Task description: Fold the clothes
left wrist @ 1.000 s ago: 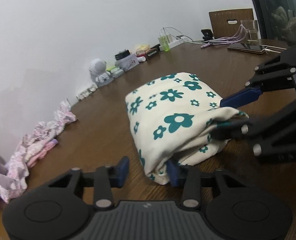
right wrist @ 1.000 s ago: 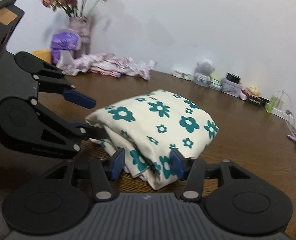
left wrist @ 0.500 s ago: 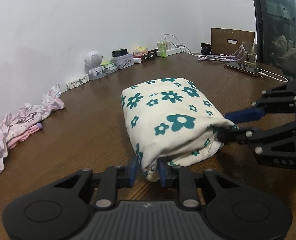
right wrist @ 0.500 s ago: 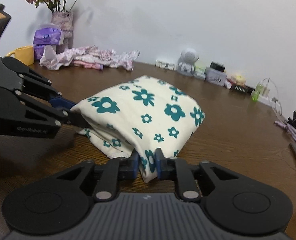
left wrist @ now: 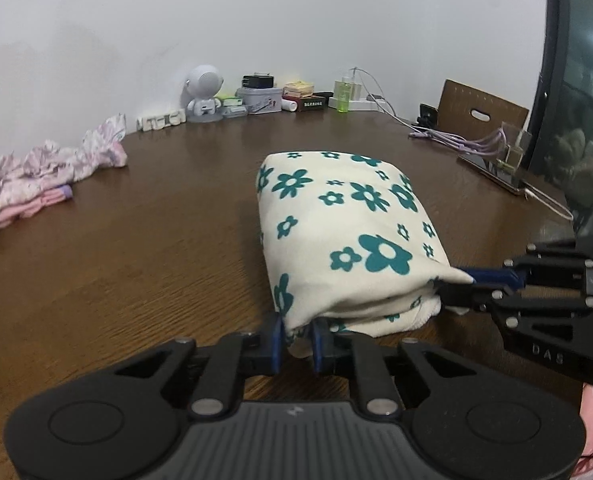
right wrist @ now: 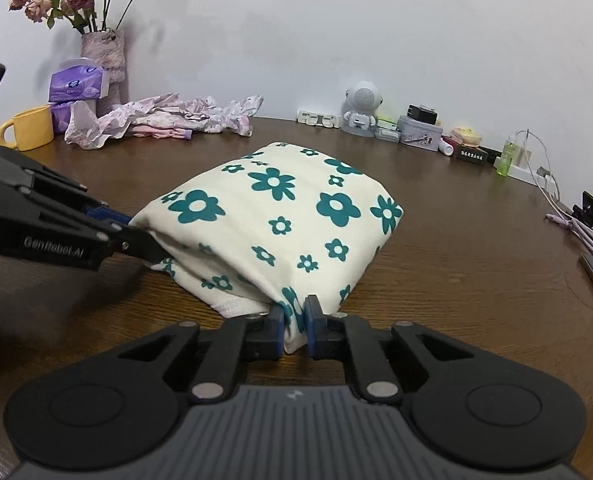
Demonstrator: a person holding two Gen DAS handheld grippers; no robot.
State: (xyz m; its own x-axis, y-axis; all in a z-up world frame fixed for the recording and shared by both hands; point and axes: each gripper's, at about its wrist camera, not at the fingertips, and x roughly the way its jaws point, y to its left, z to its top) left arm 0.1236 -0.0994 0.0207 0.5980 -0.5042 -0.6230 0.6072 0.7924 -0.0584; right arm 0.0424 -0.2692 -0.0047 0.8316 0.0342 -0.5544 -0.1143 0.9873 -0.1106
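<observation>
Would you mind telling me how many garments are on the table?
2 seen: the folded floral garment mid-table, gripped at its near corners, and a crumpled pink garment by the wall, which may hide more.

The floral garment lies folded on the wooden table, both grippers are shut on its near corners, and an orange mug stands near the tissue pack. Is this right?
Not quite: the mug is yellow, not orange, as the right wrist view shows. The rest holds: the floral garment lies folded on the wooden table, the left gripper and the right gripper are shut on its near corners, and the mug stands near the tissue pack.
</observation>
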